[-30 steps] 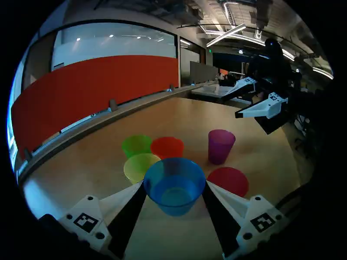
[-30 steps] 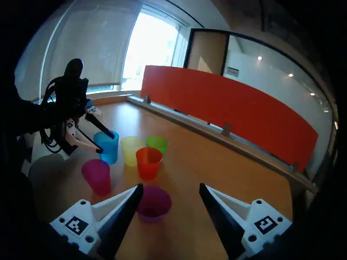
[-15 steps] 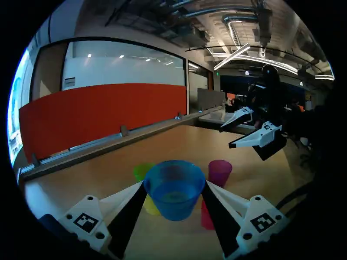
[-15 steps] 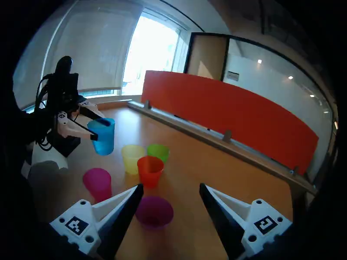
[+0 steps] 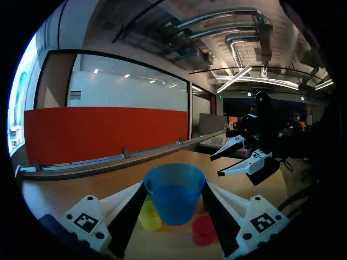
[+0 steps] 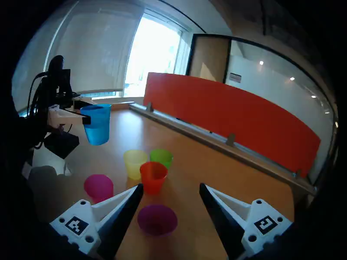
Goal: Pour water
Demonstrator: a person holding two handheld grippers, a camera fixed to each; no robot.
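Observation:
A translucent blue cup point(image 5: 174, 193) sits upright between my left gripper's point(image 5: 173, 196) fingers, which are shut on it; its lower part looks darker, like water. In the right gripper view the same blue cup point(image 6: 96, 123) hangs well above the table at the left, held by the left gripper point(image 6: 90, 115). My right gripper point(image 6: 169, 190) is open with nothing between its fingers, above a purple cup point(image 6: 157, 219) standing on the table. In the left gripper view the right gripper point(image 5: 215, 167) floats open at the right, beyond the blue cup.
On the wooden table point(image 6: 204, 173) stand a yellow cup point(image 6: 135, 161), a green cup point(image 6: 161, 157), an orange-red cup point(image 6: 153, 175) and a magenta cup point(image 6: 99, 186), close together. An orange partition point(image 6: 243, 117) runs along the table's far edge. A yellow cup point(image 5: 149, 219) and a red cup point(image 5: 204, 229) lie below the held cup.
My left gripper has lifted the blue cup from beside the other cups to well above the table. The right gripper stays open and has barely moved.

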